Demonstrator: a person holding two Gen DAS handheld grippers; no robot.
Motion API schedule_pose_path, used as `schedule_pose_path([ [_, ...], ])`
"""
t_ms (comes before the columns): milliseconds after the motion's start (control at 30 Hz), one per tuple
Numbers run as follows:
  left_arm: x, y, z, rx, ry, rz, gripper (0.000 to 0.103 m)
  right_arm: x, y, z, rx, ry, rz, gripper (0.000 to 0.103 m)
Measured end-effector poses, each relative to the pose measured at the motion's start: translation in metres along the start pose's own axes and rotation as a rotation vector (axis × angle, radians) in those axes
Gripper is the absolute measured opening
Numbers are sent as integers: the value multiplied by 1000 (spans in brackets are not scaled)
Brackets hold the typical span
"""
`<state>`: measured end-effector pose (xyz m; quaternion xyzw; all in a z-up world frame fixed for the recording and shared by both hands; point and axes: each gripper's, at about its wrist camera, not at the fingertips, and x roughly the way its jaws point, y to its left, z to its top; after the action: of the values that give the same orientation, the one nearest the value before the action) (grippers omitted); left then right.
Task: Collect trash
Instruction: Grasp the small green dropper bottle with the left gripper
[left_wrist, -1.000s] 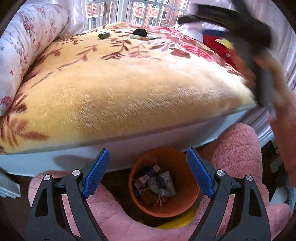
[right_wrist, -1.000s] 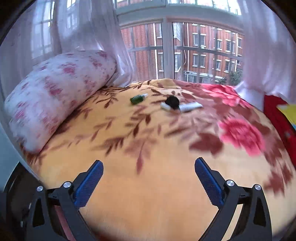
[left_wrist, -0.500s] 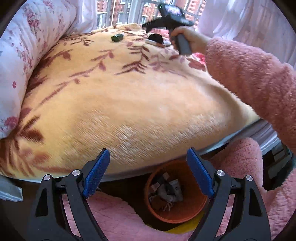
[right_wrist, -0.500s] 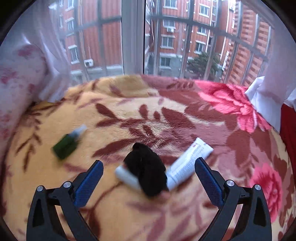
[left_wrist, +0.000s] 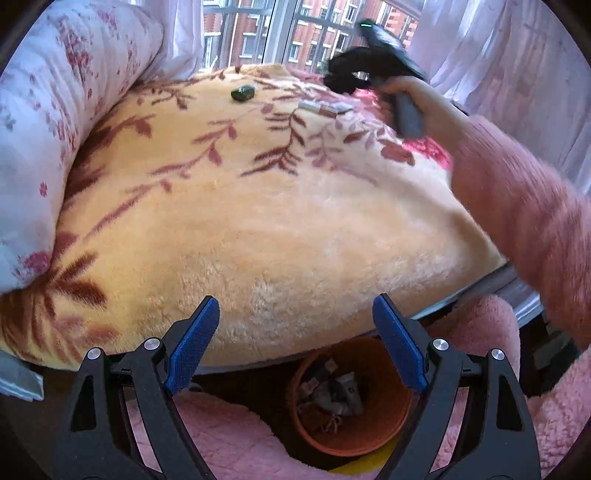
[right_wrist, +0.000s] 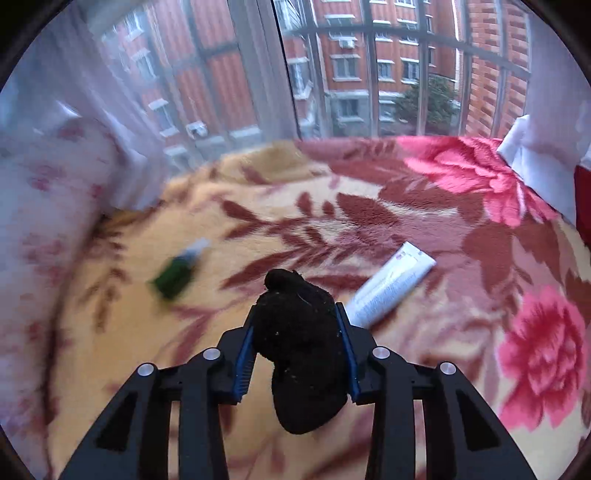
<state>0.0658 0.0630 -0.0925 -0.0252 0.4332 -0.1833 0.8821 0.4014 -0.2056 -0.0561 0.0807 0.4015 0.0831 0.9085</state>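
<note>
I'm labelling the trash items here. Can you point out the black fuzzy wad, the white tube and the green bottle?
black fuzzy wad (right_wrist: 301, 343): right wrist view, its middle, between the pads.
white tube (right_wrist: 391, 284): right wrist view, mid-body.
green bottle (right_wrist: 173, 273): right wrist view, its blurred green body.

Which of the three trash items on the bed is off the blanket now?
The black wad: the closing right gripper has it between its jaws, lifted. The green bottle and white tube lie loose on the blanket.
</note>
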Motion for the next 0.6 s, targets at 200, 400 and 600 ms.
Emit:
schedule_pose_path([
  [200,8,5,71,33,-96,170,83,-102,-4,-84,-40,-97,117,40],
  [400,69,35,189,74,-148,271,83,-127,-1,-142,-45,-91,249,40],
  [600,192,59,284,130,-58,382,83,-123,11,-160,-65,-98,344,40],
])
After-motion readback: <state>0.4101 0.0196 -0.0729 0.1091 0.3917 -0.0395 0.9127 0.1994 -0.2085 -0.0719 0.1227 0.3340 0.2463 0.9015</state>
